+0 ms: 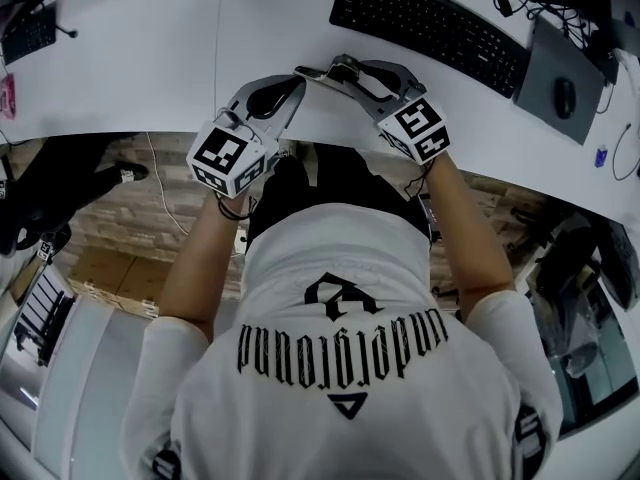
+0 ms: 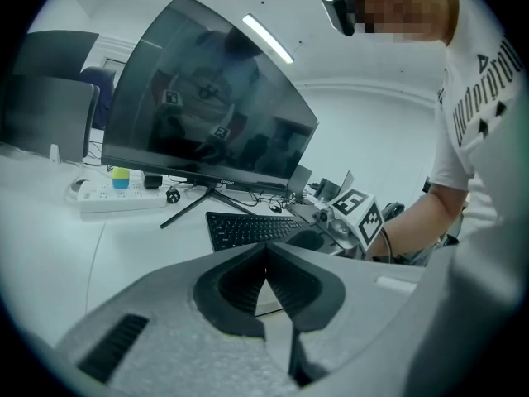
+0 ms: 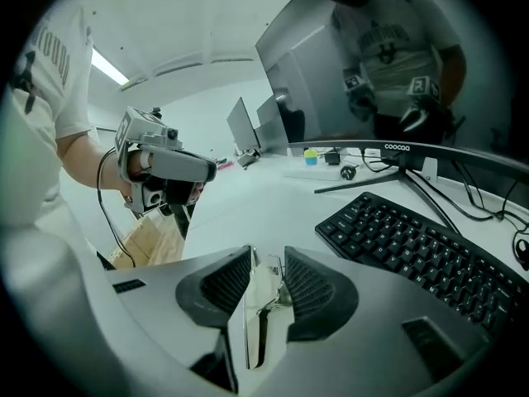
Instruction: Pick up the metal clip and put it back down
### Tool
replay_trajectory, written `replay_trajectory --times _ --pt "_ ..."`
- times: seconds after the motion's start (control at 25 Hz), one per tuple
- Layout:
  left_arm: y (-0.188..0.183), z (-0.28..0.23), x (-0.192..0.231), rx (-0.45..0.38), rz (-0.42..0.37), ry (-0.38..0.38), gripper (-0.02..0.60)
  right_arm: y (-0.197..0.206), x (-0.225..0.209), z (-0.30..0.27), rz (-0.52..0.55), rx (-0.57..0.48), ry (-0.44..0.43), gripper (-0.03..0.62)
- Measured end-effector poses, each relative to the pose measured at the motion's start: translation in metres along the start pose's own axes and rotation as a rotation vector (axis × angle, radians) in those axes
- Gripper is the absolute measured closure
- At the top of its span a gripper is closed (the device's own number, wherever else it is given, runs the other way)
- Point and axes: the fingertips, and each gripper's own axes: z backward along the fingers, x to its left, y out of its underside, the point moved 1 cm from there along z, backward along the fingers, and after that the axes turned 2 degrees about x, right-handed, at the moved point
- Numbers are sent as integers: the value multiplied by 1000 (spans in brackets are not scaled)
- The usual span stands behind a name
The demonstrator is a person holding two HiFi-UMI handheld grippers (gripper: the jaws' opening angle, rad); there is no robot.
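Right gripper clamped on shiny silver metal clip over white desk front edge, left gripper closed empty just beside; black keyboard near, dark curved monitor behind.

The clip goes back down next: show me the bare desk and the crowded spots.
Bare: the wide white desk left of the keyboard, ahead of the left gripper. Crowded: past the keyboard's right end, with mouse and cables. The right gripper jaws hold the metal clip.
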Motion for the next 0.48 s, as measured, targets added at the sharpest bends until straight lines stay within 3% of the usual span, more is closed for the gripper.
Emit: replay_trajectory --times 0.48 --pt "15 -6 10 31 31 -27 566 23 -7 -29 -15 69 -41 488"
